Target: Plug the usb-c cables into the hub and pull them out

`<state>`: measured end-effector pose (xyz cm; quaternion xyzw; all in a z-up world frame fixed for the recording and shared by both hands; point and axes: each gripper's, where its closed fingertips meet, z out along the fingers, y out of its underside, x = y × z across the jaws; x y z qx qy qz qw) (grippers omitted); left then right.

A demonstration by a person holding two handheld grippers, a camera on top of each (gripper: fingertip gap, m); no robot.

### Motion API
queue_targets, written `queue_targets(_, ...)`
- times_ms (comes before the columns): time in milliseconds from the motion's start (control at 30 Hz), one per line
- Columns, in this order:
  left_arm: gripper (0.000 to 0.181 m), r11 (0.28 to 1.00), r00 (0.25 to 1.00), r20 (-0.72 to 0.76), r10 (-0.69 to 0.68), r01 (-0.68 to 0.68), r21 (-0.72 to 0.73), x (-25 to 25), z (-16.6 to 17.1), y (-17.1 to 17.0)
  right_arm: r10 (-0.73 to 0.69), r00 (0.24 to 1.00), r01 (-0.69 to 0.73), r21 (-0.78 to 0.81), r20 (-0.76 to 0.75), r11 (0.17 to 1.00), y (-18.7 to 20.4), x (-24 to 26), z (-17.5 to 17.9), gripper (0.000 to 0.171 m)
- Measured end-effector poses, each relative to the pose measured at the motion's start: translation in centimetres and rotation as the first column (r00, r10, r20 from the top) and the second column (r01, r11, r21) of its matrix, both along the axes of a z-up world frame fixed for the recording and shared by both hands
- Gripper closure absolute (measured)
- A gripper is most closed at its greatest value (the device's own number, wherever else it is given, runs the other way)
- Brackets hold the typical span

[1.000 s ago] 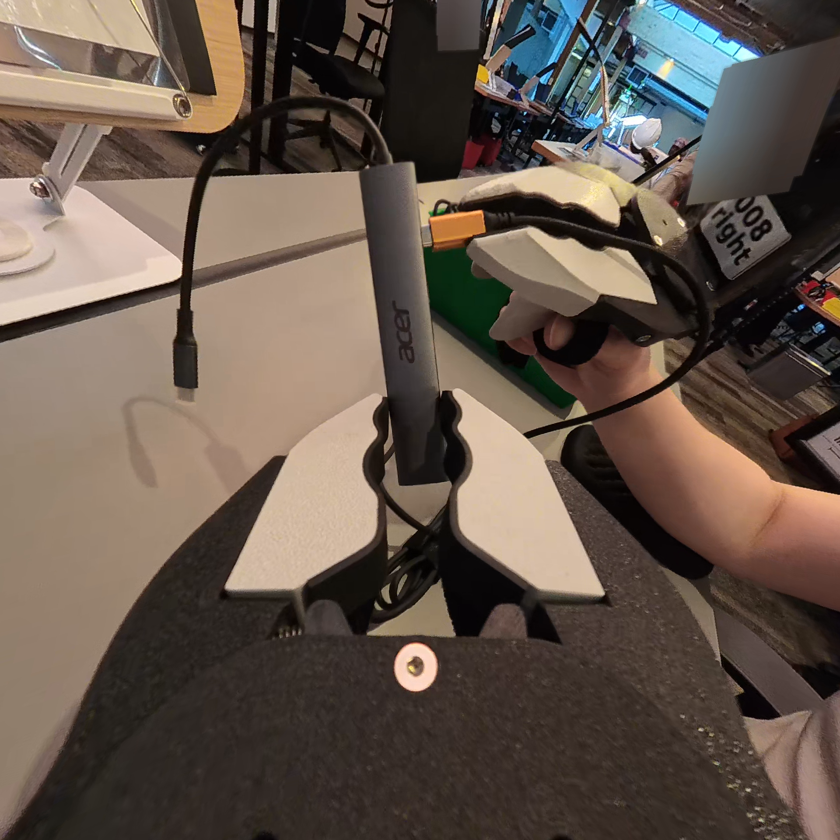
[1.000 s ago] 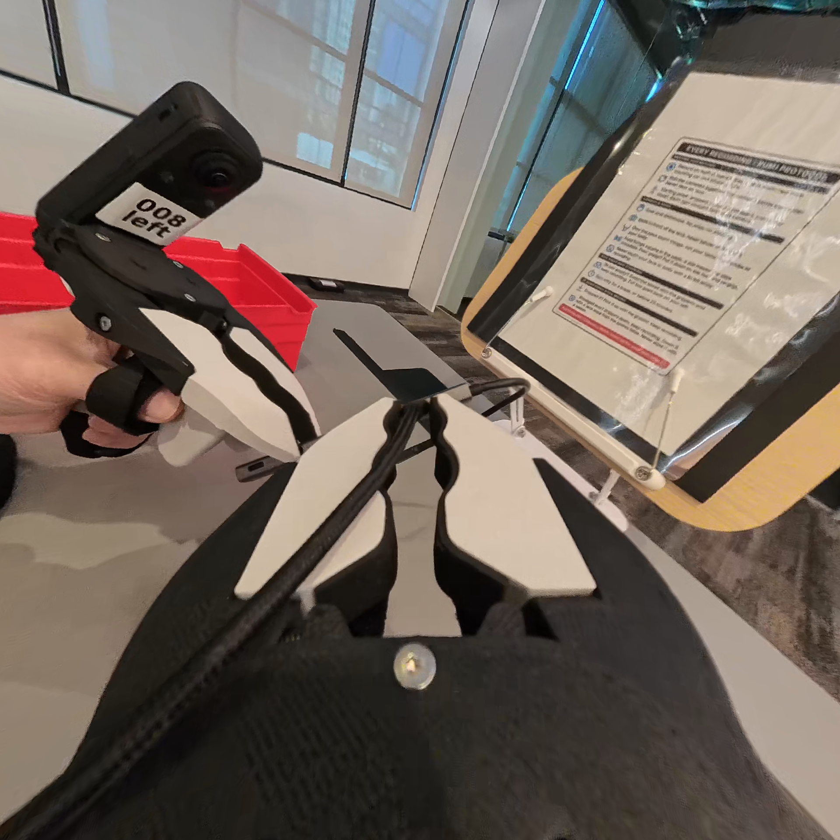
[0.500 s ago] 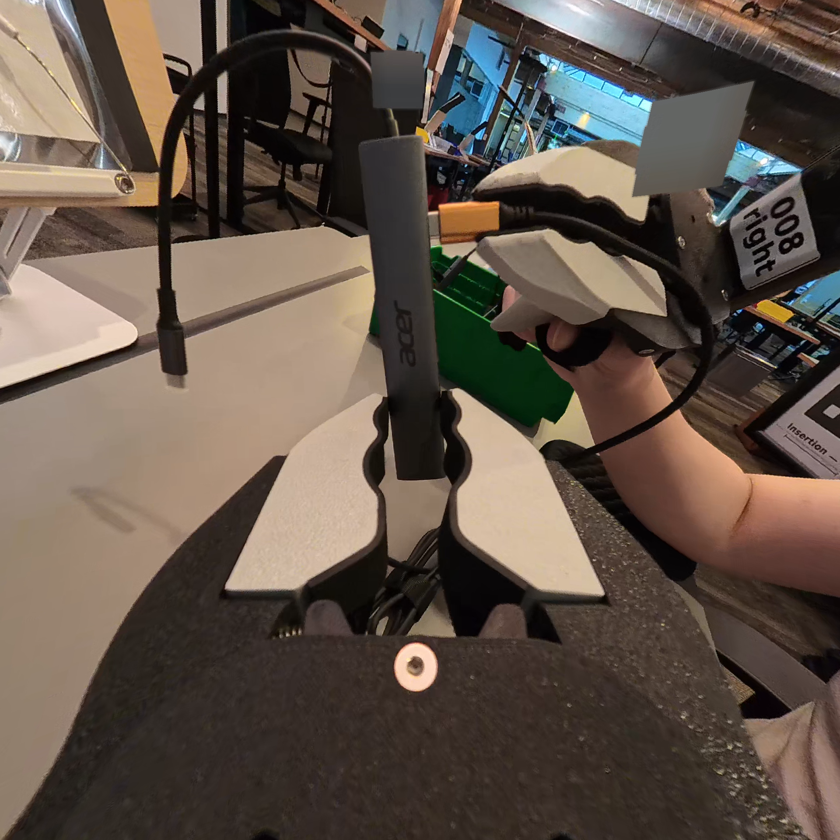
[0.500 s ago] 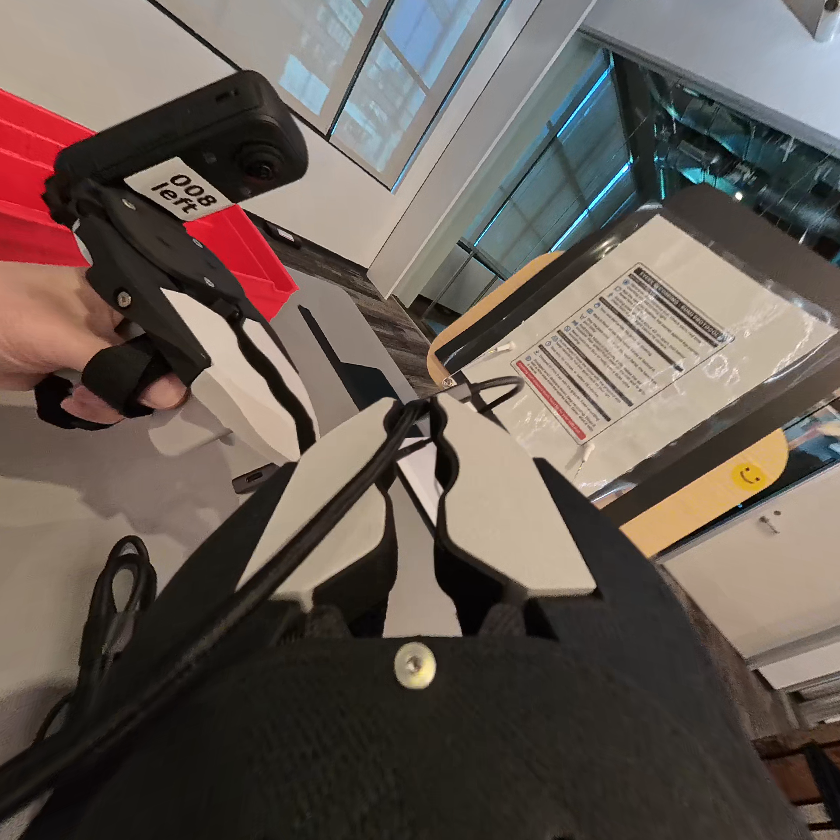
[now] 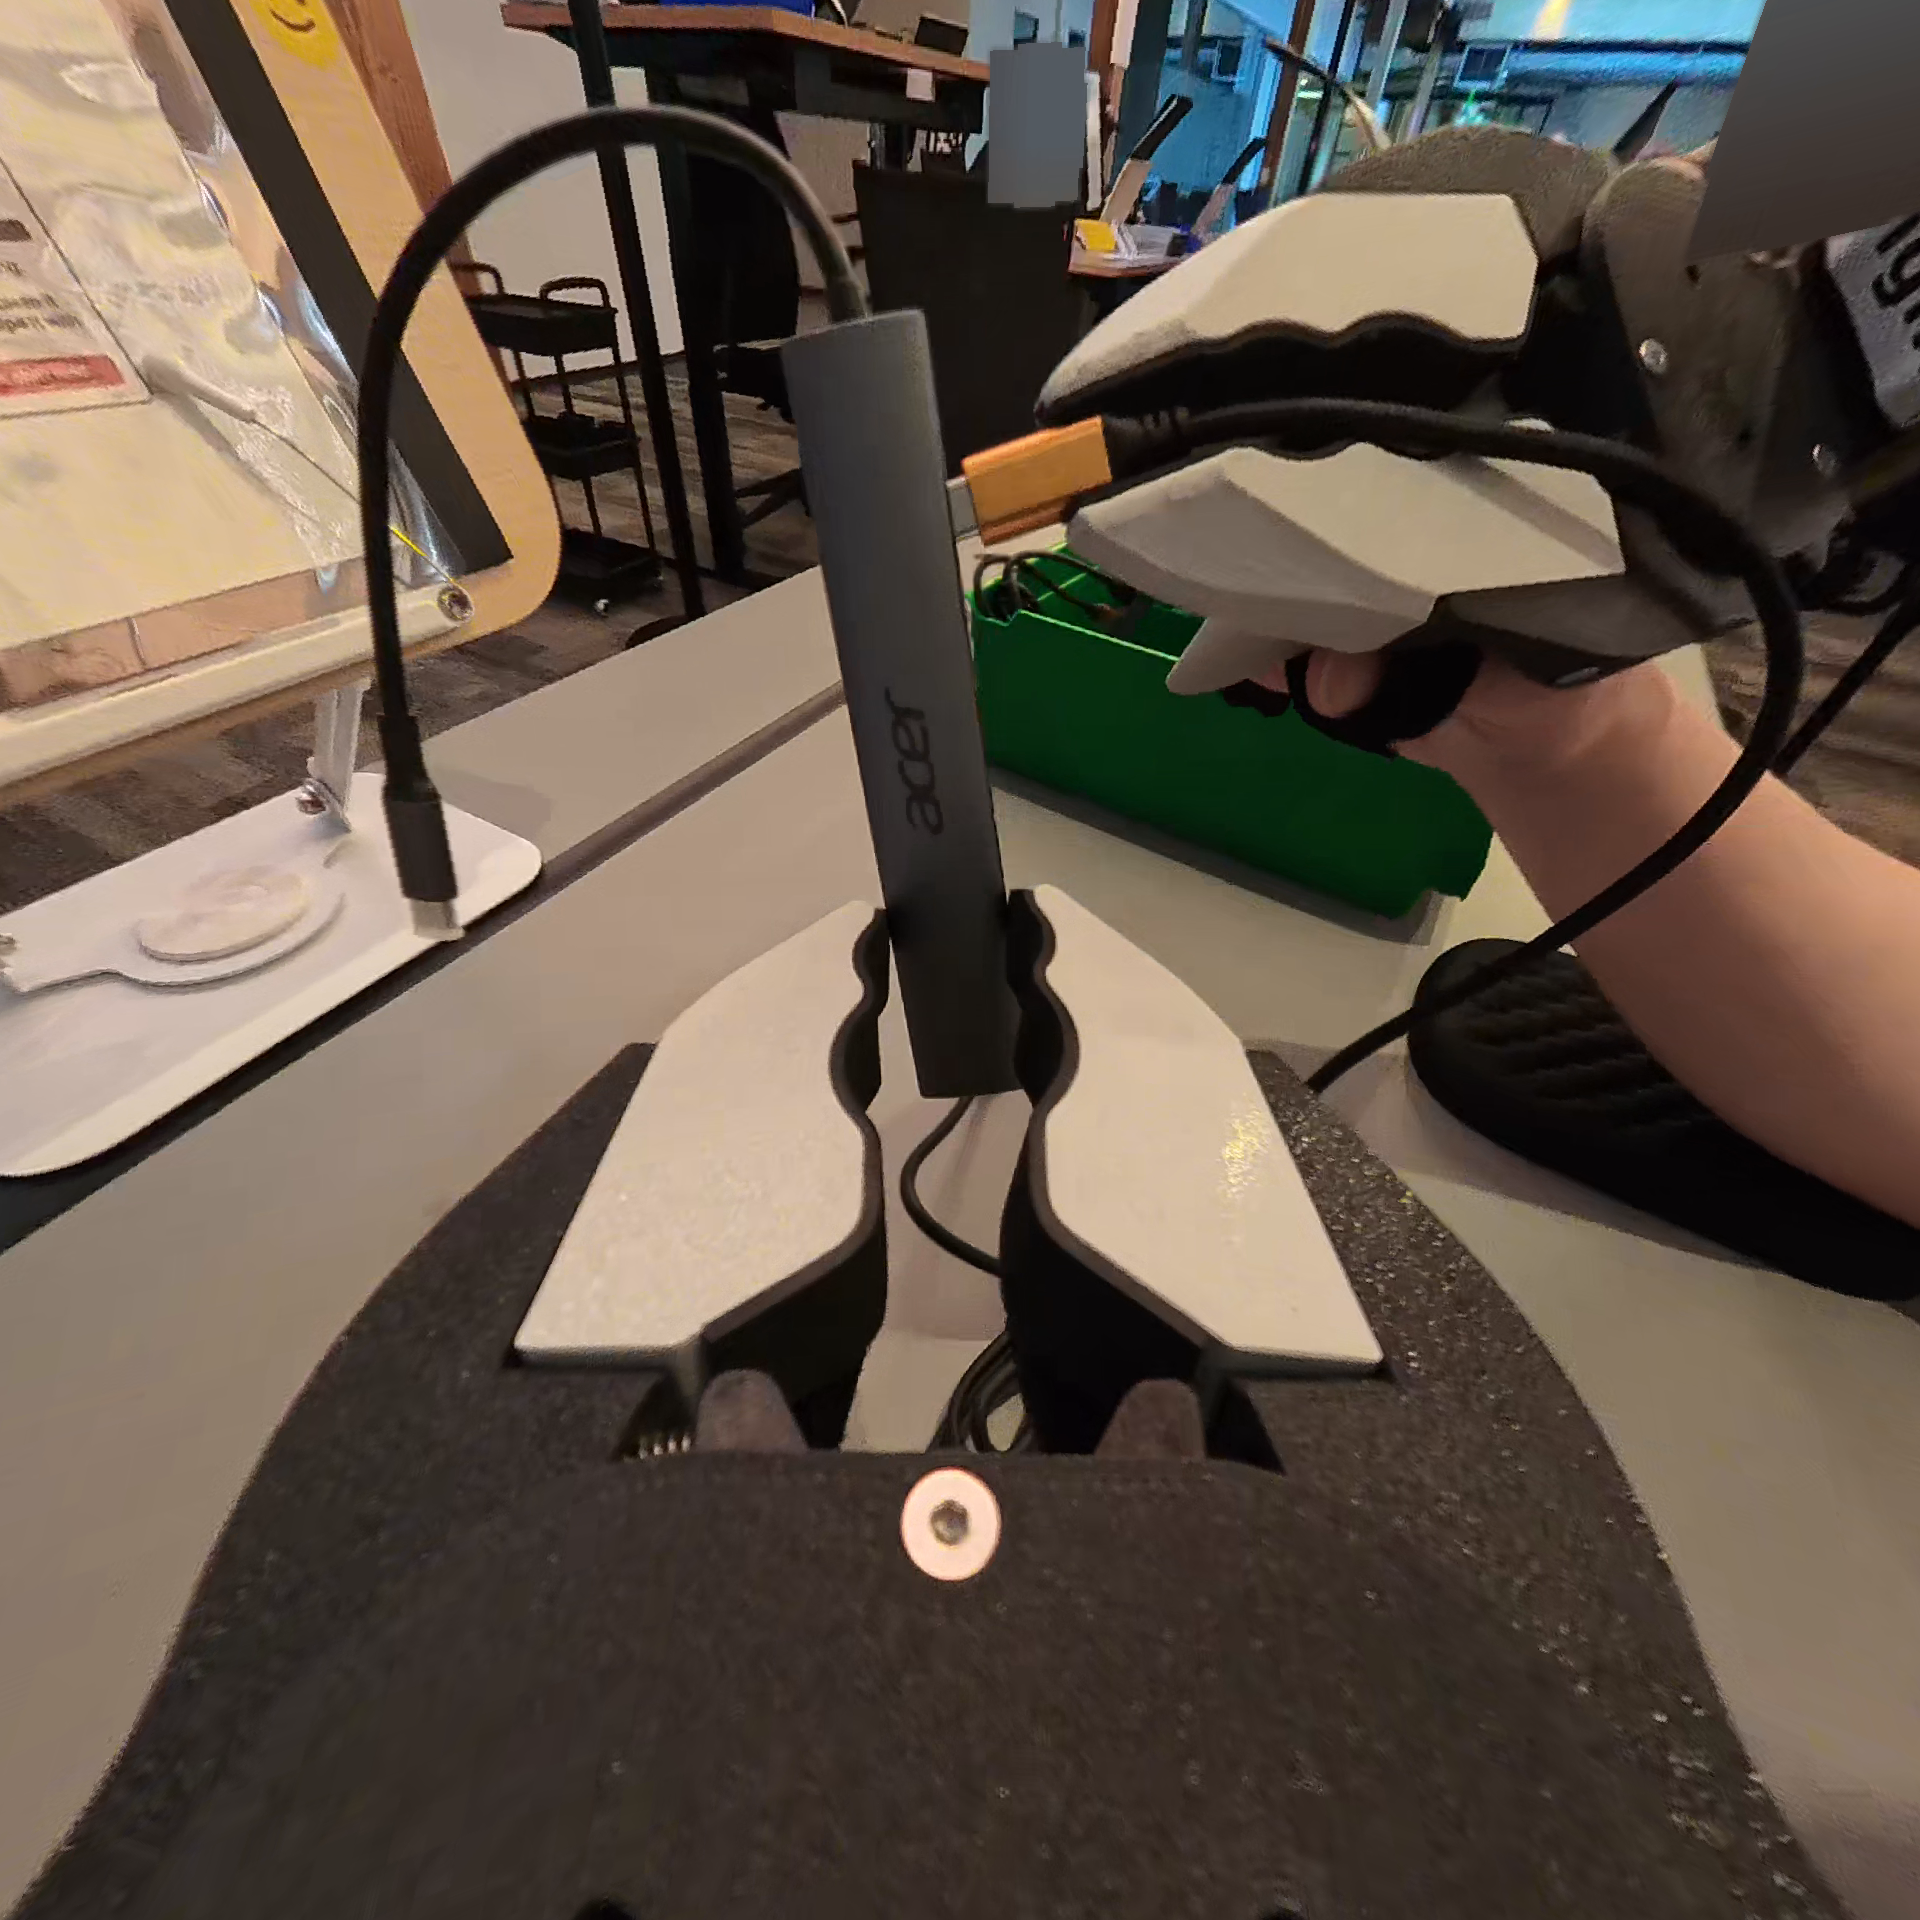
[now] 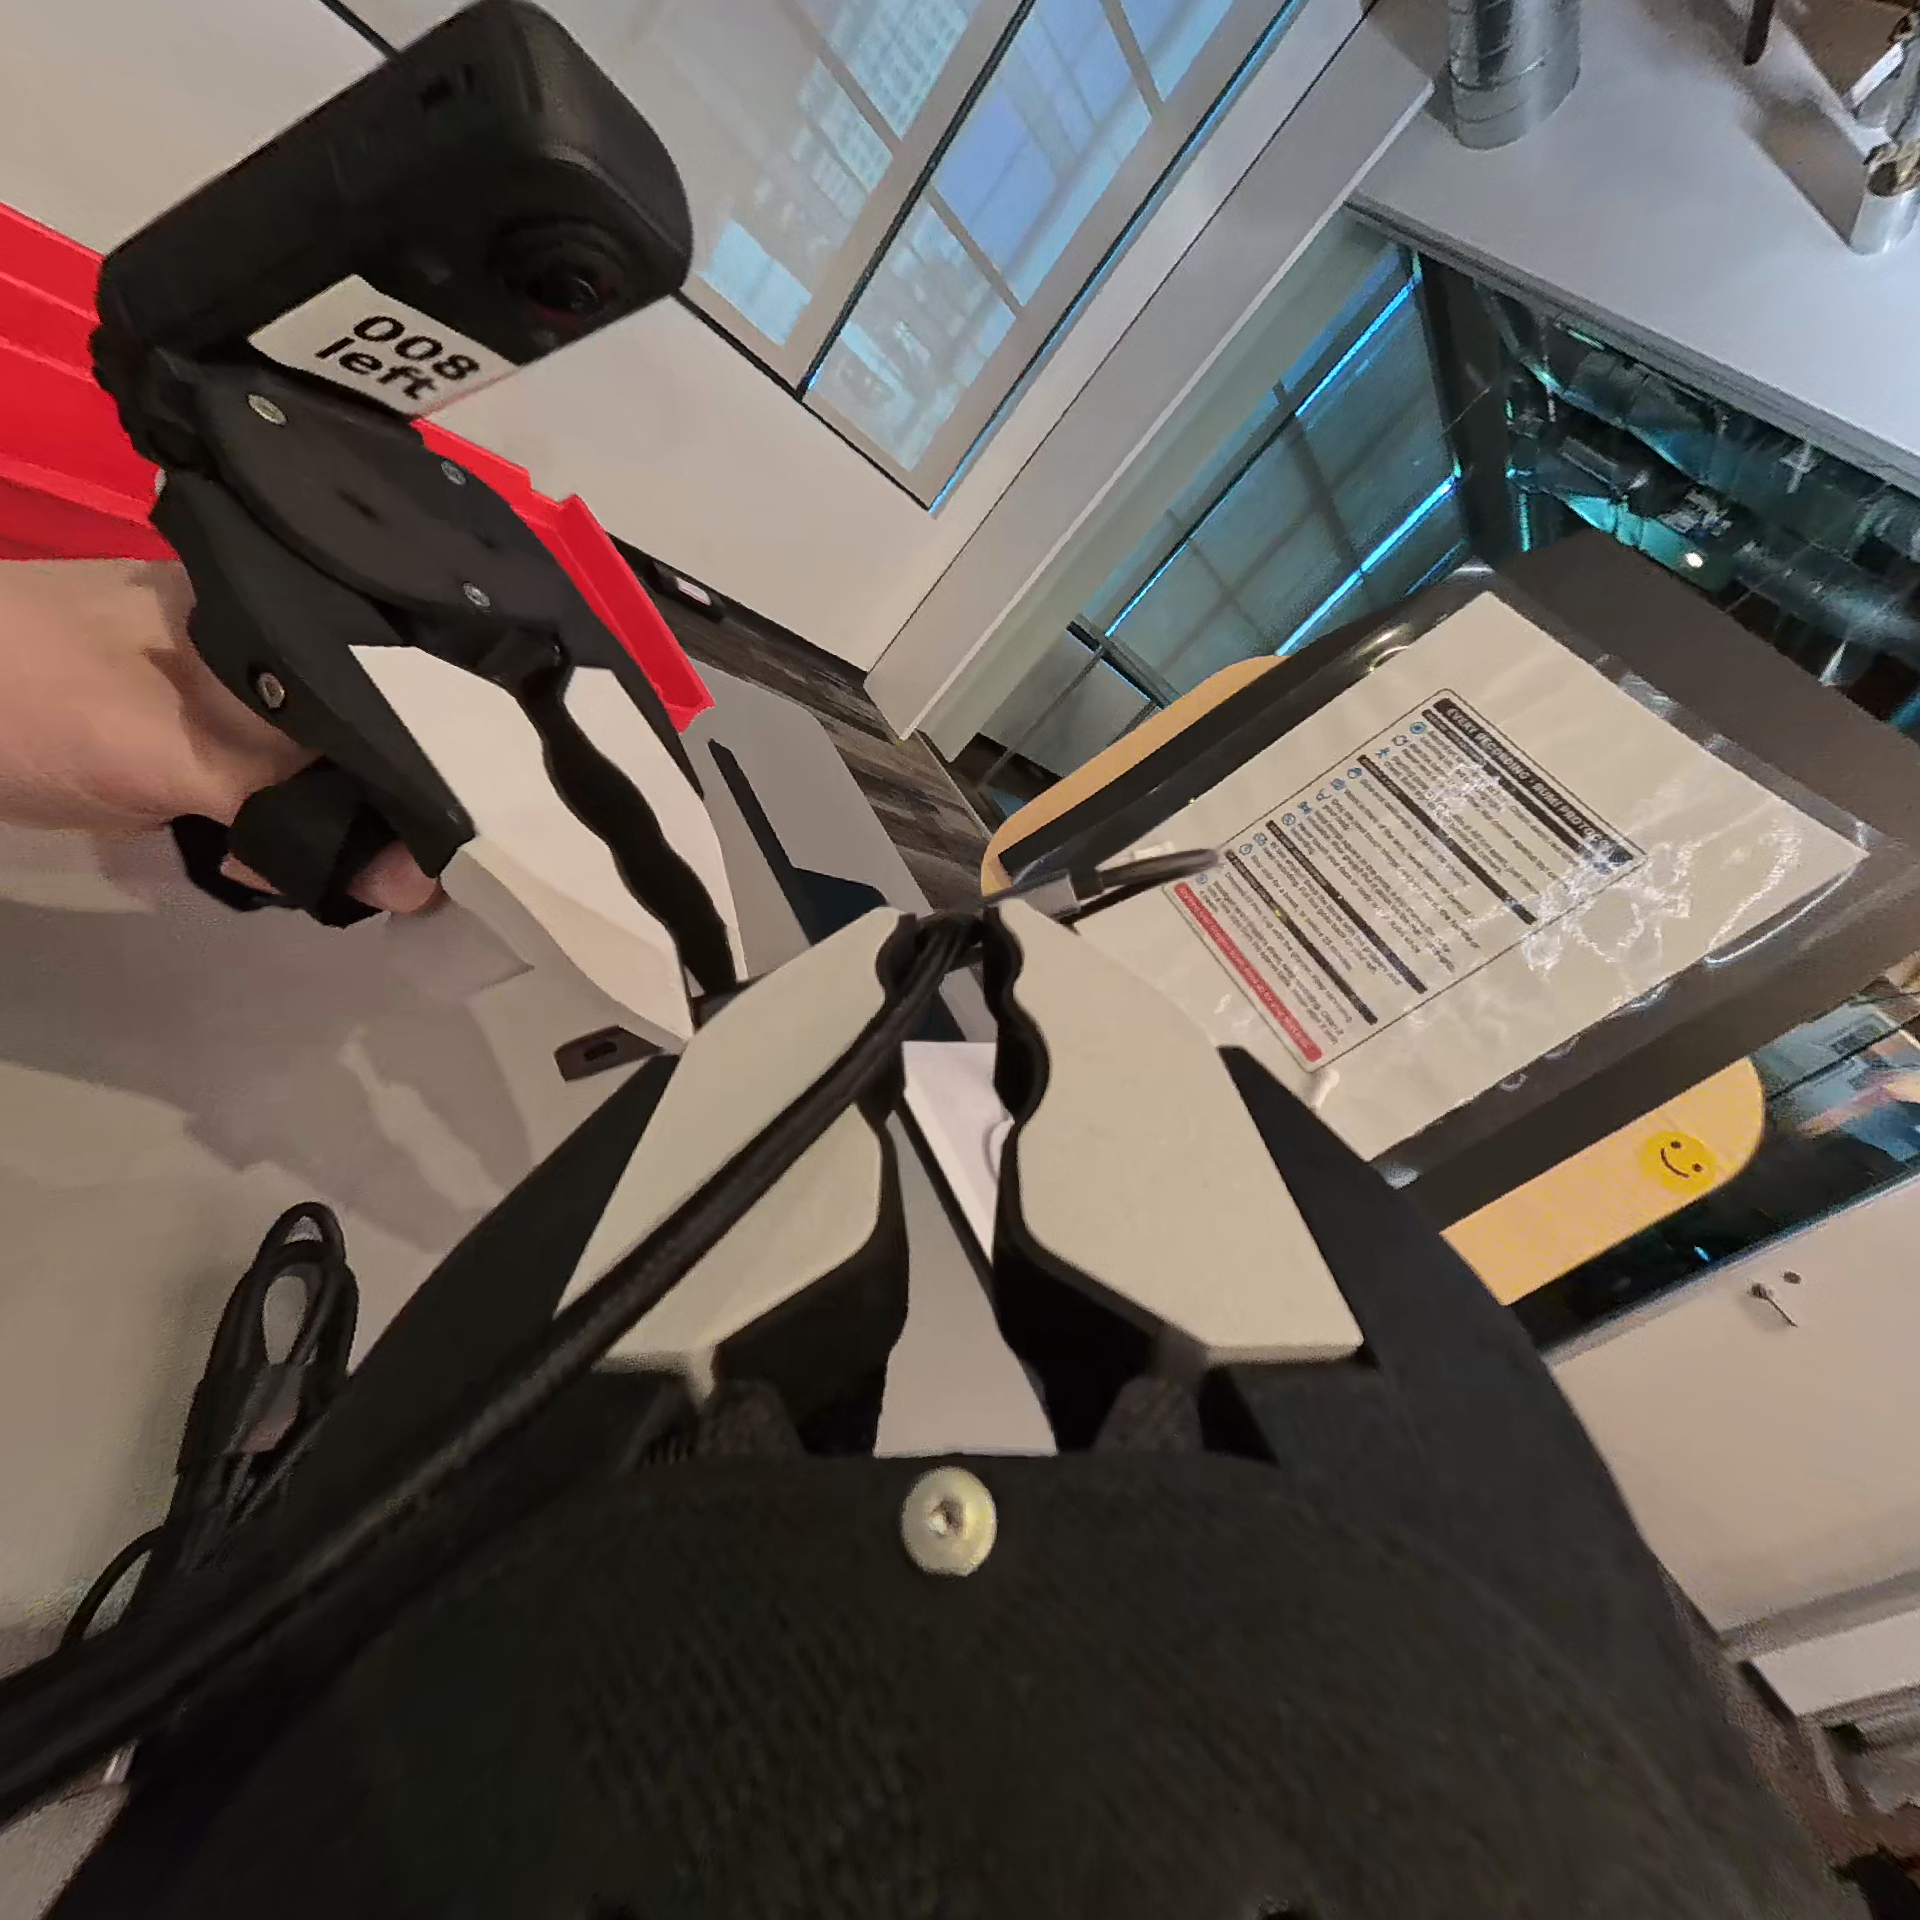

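The hub (image 5: pixel 914 665), clamped upright in our left hand-held gripper (image 5: pixel 951 997), may twist if the right hand-held gripper (image 5: pixel 1081 457), pinching the orange plug (image 5: pixel 1034 490), drives in crooked.

Right gripper (image 6: pixel 943 925) clamping black cable (image 6: pixel 727 1174) (taut), left gripper (image 6: pixel 665 997) beside

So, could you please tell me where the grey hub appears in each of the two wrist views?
Left wrist view: the hub stands upright at centre, its lower end clamped in the left tool.
Right wrist view: only a dark sliver of it shows, just left of centre.
Shared landmark: the wooden-edged instruction board.
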<state>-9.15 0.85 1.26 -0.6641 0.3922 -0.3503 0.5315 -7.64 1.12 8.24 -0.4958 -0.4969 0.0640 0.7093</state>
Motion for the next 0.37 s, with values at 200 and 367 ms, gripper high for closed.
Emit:
queue_targets(200,0.16,1.0,1.0,-0.02,0.013,-0.013,-0.001,0.31,0.05,-0.22,-0.009,1.0,0.009,-0.005,0.01,1.0,0.14,0.26,-0.06,0.159)
queue_targets(367,0.16,1.0,1.0,0.016,-0.003,0.003,-0.02,0.39,0.14,-0.31,-0.018,1.0,0.018,0.014,0.01,1.0,0.17,0.04,-0.02,0.159)
